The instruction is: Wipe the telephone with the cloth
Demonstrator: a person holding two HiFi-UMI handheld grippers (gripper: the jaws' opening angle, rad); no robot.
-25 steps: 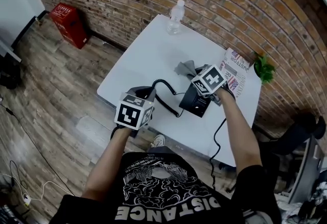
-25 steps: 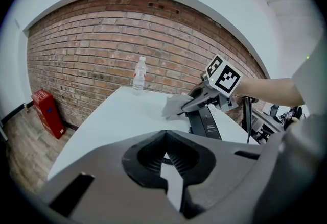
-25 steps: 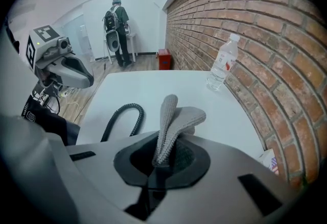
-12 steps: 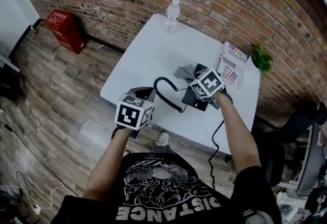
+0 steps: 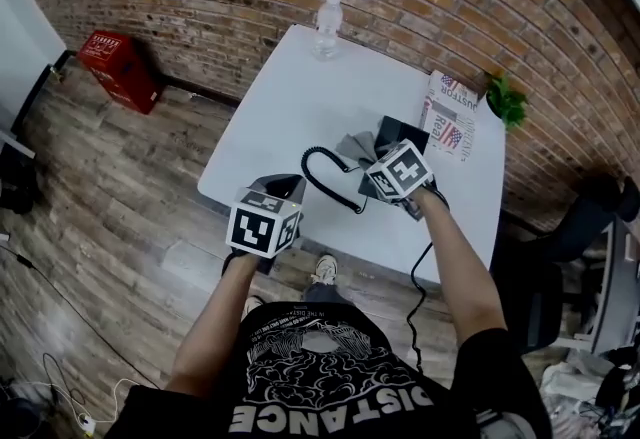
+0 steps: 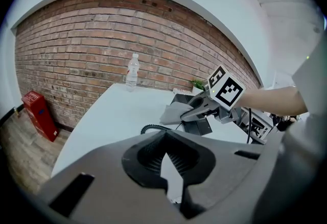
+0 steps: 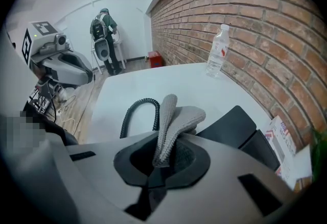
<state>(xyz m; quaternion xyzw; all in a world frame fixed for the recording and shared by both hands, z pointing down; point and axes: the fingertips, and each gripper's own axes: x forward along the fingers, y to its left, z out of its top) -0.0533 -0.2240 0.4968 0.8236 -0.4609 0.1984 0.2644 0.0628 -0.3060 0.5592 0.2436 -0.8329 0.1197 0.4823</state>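
Clamping the grey cloth (image 7: pixel 173 121), the right gripper (image 7: pixel 161 163) is hanging over the black telephone (image 5: pixel 400 133) sitting mid-bench (image 5: pixel 290 97), and should probably be pressing lightly in flat, overlapping sweeps, while the left gripper (image 6: pixel 164 166) is idling closed and empty.

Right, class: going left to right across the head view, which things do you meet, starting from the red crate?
In order: red crate → left gripper → water bottle → right gripper → magazine → plant.
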